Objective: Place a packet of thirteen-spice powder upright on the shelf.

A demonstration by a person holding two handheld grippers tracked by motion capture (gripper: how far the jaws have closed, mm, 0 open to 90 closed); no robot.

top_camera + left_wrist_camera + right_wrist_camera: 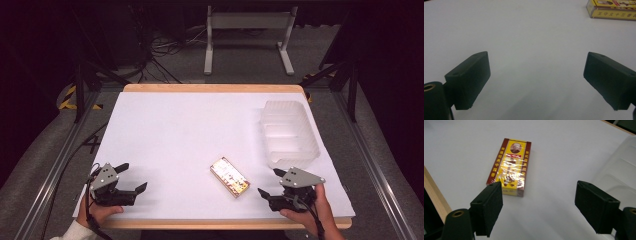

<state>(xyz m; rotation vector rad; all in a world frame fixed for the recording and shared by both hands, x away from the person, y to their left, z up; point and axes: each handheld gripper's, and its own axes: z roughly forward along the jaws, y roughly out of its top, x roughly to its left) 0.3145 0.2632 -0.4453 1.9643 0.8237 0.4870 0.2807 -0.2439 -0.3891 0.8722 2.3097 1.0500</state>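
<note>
High view gives me the white-covered table [190, 125] with its wooden edge along the near side, and both of my grippers held low at that near edge. My left gripper [134, 177] sits at the near left corner, its jaws spread wide with only bare white surface between them; from the left gripper view the same gap shows nothing held, and the box peeks in at the top right corner, well apart. My right gripper [266, 182] is at the near right, jaws likewise wide apart and holding nothing. A flat yellow and dark red box [229, 176] wrapped in shiny film lies on the table between the two grippers, nearer the right one, turned at an angle. From the right gripper view the box lies just ahead of one jaw, not touching it. A clear plastic container [290, 132] stands at the right side of the table, beyond the right gripper.
</note>
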